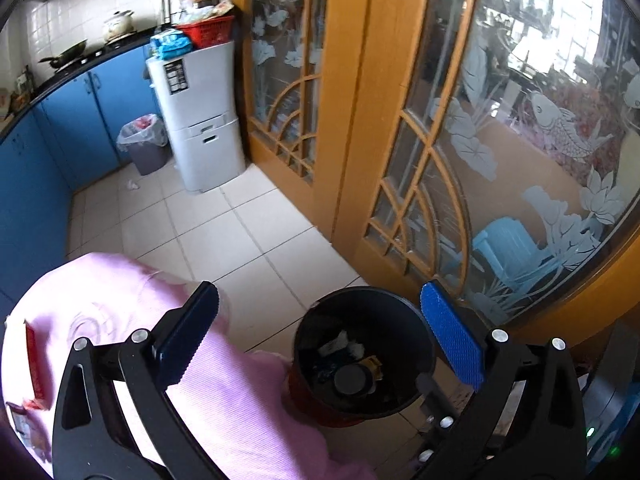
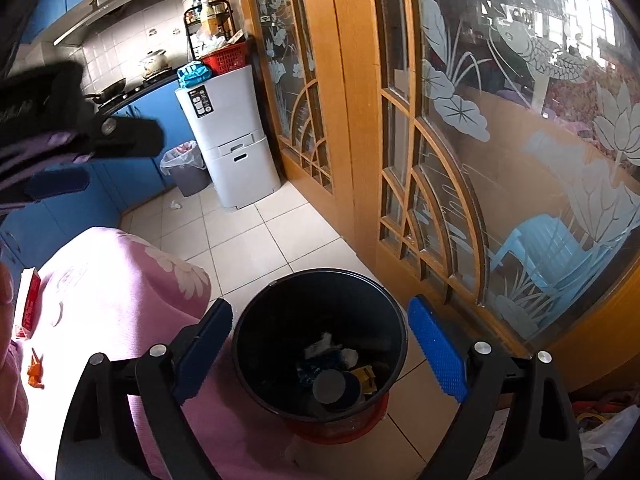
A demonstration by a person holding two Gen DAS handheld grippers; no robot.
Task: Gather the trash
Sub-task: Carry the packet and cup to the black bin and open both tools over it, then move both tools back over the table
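A black trash bin (image 1: 362, 350) with a red base stands on the tiled floor beside a pink-clothed table (image 1: 100, 300). Inside lie white crumpled paper (image 2: 322, 344), a blue wrapper, a yellow packet (image 2: 366, 376) and a grey round lid (image 2: 329, 387). My left gripper (image 1: 319, 296) hangs open above the bin's near rim with nothing between its fingers. My right gripper (image 2: 320, 306) is open over the bin (image 2: 320, 344), also empty. In the right wrist view the left gripper (image 2: 56, 120) shows blurred at the upper left. A red box (image 2: 28, 304) and an orange scrap (image 2: 35, 372) lie on the table.
Wooden doors with etched glass (image 1: 360, 120) run along the right. At the back stand a white cabinet (image 1: 204, 120), a grey lined bin (image 1: 145, 144) and blue kitchen cupboards (image 1: 80, 120). A crumpled scrap (image 1: 132, 185) lies on the floor tiles.
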